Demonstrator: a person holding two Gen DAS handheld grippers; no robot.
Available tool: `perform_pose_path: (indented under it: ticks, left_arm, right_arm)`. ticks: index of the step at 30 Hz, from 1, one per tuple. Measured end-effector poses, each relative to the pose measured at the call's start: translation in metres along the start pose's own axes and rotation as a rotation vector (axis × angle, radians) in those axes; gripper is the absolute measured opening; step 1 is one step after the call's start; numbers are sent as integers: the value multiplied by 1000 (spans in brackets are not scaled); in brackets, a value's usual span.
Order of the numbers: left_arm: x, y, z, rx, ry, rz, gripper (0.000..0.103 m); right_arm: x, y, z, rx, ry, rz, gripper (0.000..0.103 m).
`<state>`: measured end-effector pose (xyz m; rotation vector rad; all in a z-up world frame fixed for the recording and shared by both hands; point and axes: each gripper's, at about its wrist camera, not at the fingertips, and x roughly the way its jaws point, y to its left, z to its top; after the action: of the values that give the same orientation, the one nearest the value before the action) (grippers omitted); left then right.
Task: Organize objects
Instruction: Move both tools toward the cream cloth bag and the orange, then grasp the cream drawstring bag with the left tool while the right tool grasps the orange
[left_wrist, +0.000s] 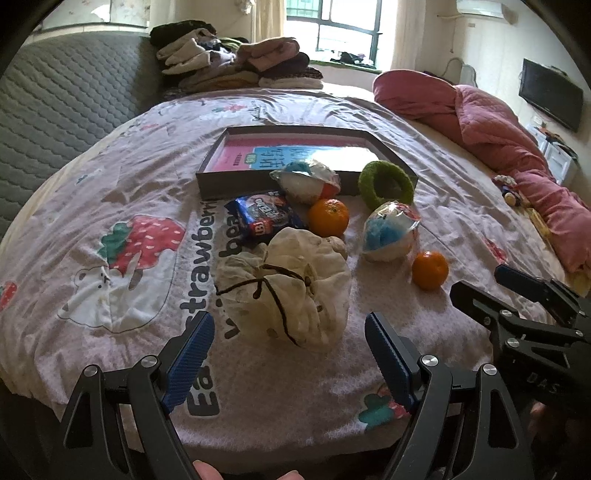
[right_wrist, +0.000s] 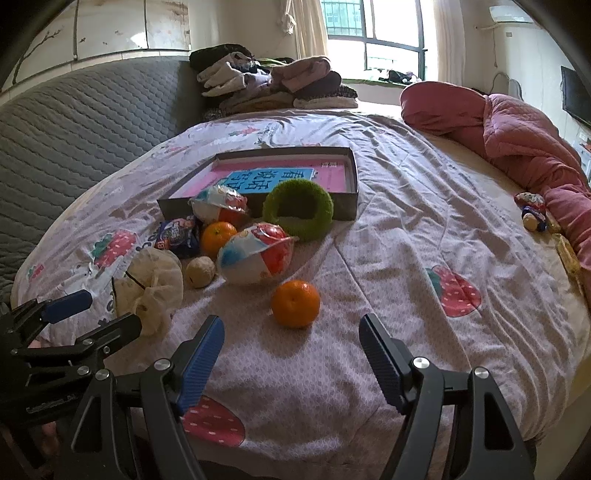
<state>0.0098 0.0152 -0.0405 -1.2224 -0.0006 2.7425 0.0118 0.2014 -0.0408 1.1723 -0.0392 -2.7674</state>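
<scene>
A shallow dark box (left_wrist: 275, 182) lies flat on the bedspread (left_wrist: 110, 177) near the middle of the bed, its long side running across the left wrist view and its open top showing a pink and blue printed sheet inside. Along its near wall the loose things are gathered: a wrapped ball (left_wrist: 306, 182) leaning against the wall, a green fuzzy ring (left_wrist: 386, 183) propped against the right corner, a blue snack packet (left_wrist: 267, 218) just in front, and an orange (left_wrist: 328, 217) touching the packet's right end. Nearer the camera sits a cream drawstring pouch (left_wrist: 291, 291), its dark cord lying across the top; a second wrapped ball (left_wrist: 389, 232) and a second orange (left_wrist: 429, 270) lie to its right, close together. In the right wrist view a small beige ball (right_wrist: 200, 271) shows between the pouch and the second wrapped ball.

The pouch stands directly between the left gripper (left_wrist: 290, 363) and the box. That gripper hovers low over the bedspread, just short of the pouch, fingers spread wide and empty. The right gripper (right_wrist: 291, 363) hangs beside it, fingers likewise apart, aimed at the nearer orange with bare bedspread between. A fingertip of the person shows at the bottom edge of the left view.

Folded clothes (left_wrist: 236, 62) are stacked at the far end and a pink quilt (left_wrist: 491, 125) is bunched along the right side.
</scene>
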Motion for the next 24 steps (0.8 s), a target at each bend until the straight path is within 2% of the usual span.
perform_pose_path:
  ticks: [17, 24]
  left_arm:
    - [44, 10, 8, -23, 7, -2, 84]
    - [62, 22, 12, -48, 21, -49, 84]
  right_arm:
    - [47, -9, 5, 4, 47, 10, 74]
    - [60, -7, 6, -7, 48, 18, 63]
